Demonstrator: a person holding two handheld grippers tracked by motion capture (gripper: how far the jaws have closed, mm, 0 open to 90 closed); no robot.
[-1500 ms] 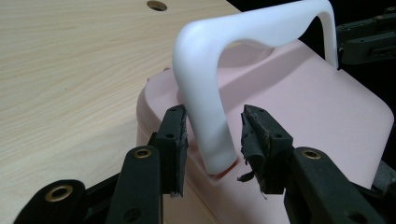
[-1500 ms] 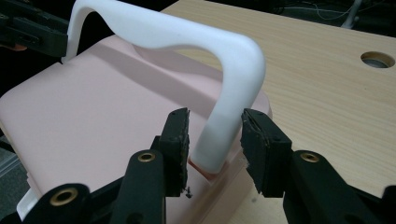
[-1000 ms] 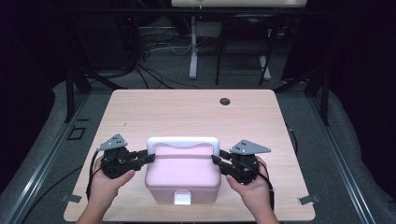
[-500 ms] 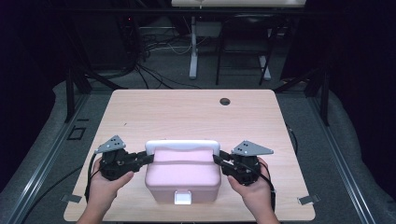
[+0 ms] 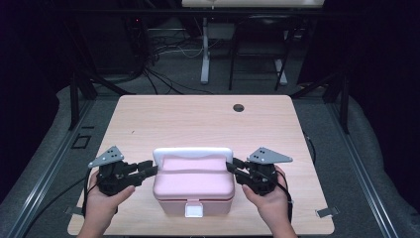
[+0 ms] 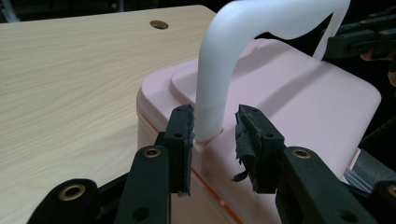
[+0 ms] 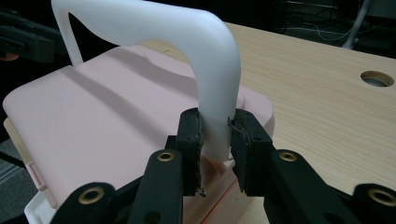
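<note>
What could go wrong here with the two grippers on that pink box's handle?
1. The left gripper has just been opening; a gap shows between one pad and the handle, while the right gripper clamps its end. A lift now might tilt the box.
2. The left gripper's torn pad may slip on the smooth handle.
3. The box sits near the table edge by the person, so a tug toward them might pull it off.
</note>
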